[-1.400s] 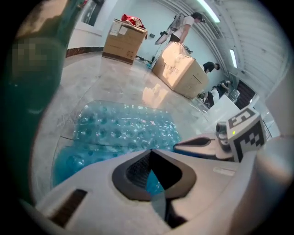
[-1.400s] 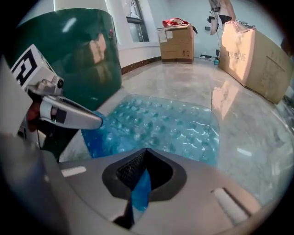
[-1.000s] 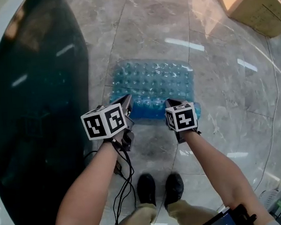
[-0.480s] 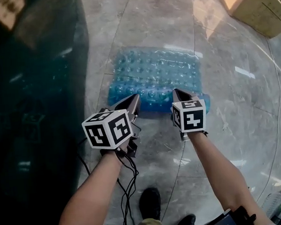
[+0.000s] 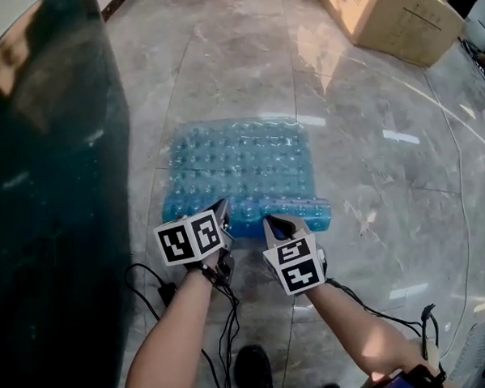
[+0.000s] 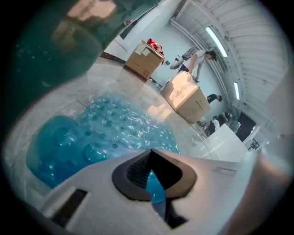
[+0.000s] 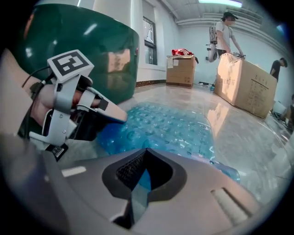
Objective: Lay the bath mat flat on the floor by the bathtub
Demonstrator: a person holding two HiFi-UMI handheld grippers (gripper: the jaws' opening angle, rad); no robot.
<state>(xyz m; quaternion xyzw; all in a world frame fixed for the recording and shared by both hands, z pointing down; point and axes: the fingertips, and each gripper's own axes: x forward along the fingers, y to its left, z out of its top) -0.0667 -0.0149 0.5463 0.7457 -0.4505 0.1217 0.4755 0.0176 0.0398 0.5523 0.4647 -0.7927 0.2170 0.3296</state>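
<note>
A translucent blue bath mat [image 5: 241, 165] with bubble bumps lies spread on the marble floor beside the dark green bathtub [image 5: 48, 199]. Its near edge is doubled over into a darker blue band. My left gripper [image 5: 222, 210] is shut on that edge near the mat's left corner. My right gripper [image 5: 275, 225] is shut on the same edge a little to the right. In the left gripper view, blue mat [image 6: 115, 133] shows between the closed jaws of the left gripper [image 6: 150, 176]. In the right gripper view, the right gripper [image 7: 143, 176] likewise pinches blue mat [image 7: 170, 128], with the left gripper [image 7: 115, 115] beside it.
Cardboard boxes [image 5: 387, 15] stand on the floor at the far right. Black cables [image 5: 226, 336] hang from my left wrist over the floor by my shoes [image 5: 253, 371]. People [image 7: 225, 32] stand among boxes in the background. Bare marble floor [image 5: 388, 189] lies right of the mat.
Both grippers have sunk toward the floor with the mat's near edge. The right gripper has moved left, closer to the left one, and rolled slightly. My shoes have dropped lower in the frame.
</note>
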